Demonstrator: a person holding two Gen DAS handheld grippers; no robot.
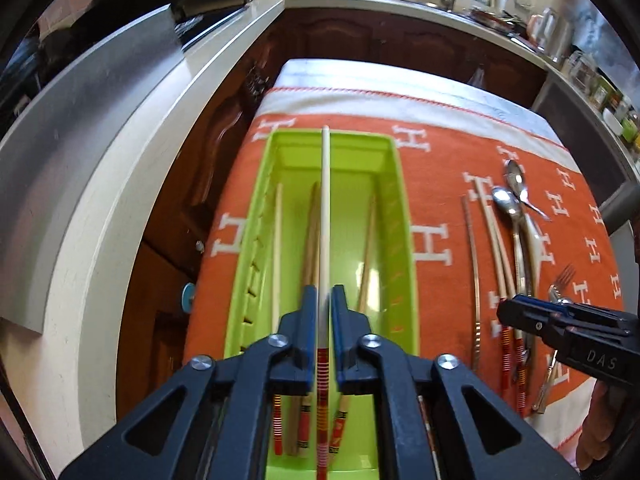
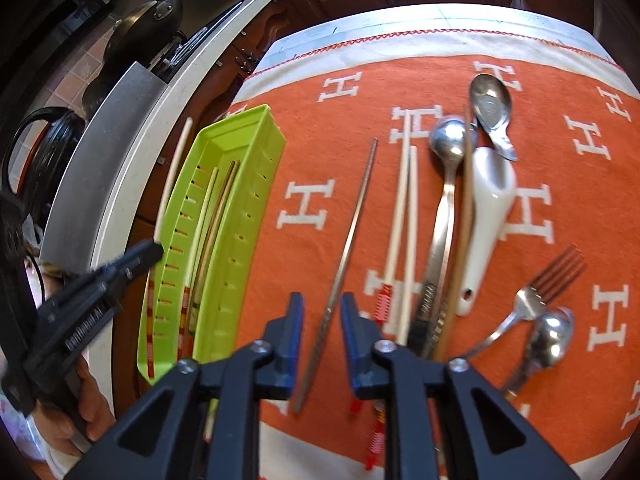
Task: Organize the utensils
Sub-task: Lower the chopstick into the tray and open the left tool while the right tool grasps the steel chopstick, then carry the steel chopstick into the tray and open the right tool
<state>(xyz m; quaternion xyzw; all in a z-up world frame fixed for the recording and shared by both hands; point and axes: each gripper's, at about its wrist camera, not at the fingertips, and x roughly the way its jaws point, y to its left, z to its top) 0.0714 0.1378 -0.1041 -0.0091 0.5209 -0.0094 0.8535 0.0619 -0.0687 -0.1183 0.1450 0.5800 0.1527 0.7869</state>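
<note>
Orange cloth (image 2: 320, 92) patterned with white H letters and edged in white covers the surface, which stands in a kitchen between dark wooden cabinets (image 1: 360, 40) and a pale worktop (image 1: 120, 140).

On the cloth's left side lies a lime-green tray (image 1: 400, 216). The left tool (image 1: 323, 294) hangs over it, its blue pads set narrowly apart with a cream chopstick (image 1: 325, 200) running between them along the tray's length; whether the pads press on it I cannot tell, and the stick's image is blurred. Inside the tray lie three more chopsticks, one cream and two wooden.

To the tray's right, the right tool (image 2: 322, 304) hovers over a metal chopstick (image 2: 352, 232) lying on the cloth. Its jaws stand partly open, one on each side of the stick and clear of it.

Further right lie two cream chopsticks (image 2: 404, 216) side by side with red-banded ends, one wooden chopstick (image 2: 464, 216), a white ceramic spoon (image 2: 488, 208), three metal spoons and one fork (image 2: 552, 280). The wooden chopstick crosses the long spoon and touches the ceramic one.
</note>
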